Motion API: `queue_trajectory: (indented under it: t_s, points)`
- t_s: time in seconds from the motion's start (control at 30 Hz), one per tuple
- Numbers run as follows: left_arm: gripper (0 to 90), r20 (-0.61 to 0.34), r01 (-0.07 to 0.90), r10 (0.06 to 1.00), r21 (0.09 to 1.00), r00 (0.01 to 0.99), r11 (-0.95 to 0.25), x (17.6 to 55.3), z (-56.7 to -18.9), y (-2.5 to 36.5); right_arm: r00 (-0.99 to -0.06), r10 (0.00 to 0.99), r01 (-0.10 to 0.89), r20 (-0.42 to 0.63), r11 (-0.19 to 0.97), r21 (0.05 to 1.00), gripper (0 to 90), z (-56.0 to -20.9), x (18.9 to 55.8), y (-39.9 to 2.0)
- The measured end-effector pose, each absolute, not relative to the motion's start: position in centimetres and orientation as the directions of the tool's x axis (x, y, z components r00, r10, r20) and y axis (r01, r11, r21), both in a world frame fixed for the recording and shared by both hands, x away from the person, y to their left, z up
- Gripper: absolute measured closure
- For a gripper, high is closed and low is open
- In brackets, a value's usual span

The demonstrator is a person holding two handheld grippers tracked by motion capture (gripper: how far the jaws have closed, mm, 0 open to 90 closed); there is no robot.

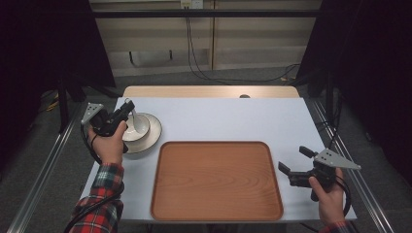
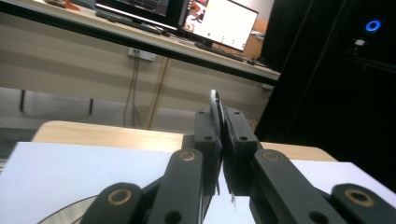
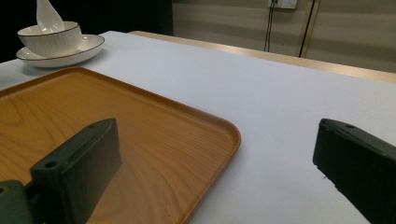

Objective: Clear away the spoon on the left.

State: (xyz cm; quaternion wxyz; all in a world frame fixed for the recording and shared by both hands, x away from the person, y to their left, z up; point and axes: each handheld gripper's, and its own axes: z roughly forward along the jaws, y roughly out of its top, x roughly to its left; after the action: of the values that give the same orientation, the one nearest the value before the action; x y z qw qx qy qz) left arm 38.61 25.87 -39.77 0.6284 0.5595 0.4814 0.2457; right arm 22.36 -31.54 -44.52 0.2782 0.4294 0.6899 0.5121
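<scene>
spoon [image 3: 48, 16] in bowl [image 3: 50, 41], white table [image 1: 233, 119], dark room

White spoon [image 3: 48, 16] standing tilted in bowl [image 1: 136, 127], handle pinched by left tool [image 1: 129, 107].

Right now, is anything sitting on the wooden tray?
No, the wooden tray lies bare; the bowl and spoon sit on the plate beside it.

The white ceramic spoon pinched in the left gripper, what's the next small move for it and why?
Probably lift the white ceramic spoon clear of the white bowl and carry it toward the brown wooden tray. The left gripper is shut on the spoon's handle, its scoop sits in the bowl stacked on the white plate, and the tray is bare. The right gripper waits open beside the tray.
</scene>
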Motion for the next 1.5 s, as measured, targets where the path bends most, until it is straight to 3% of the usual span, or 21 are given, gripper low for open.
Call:
queue_trajectory:
  t_s: [0.63, 1.5]
  points:
    - [85.5, -0.357, 0.258, 0.783, 0.931, 0.51, 0.257, 37.6, -37.1, 24.4, -0.484, 0.873, 0.309, 0.057, 0.11, 0.945, 0.5, -44.5, 22.4, -31.4]
    - [85.7, -0.381, 0.326, 0.684, 0.92, 0.622, 0.217, 36.0, -37.0, 21.3, -0.493, 0.869, 0.307, 0.047, 0.123, 0.944, 0.6, -44.6, 22.4, -31.3]
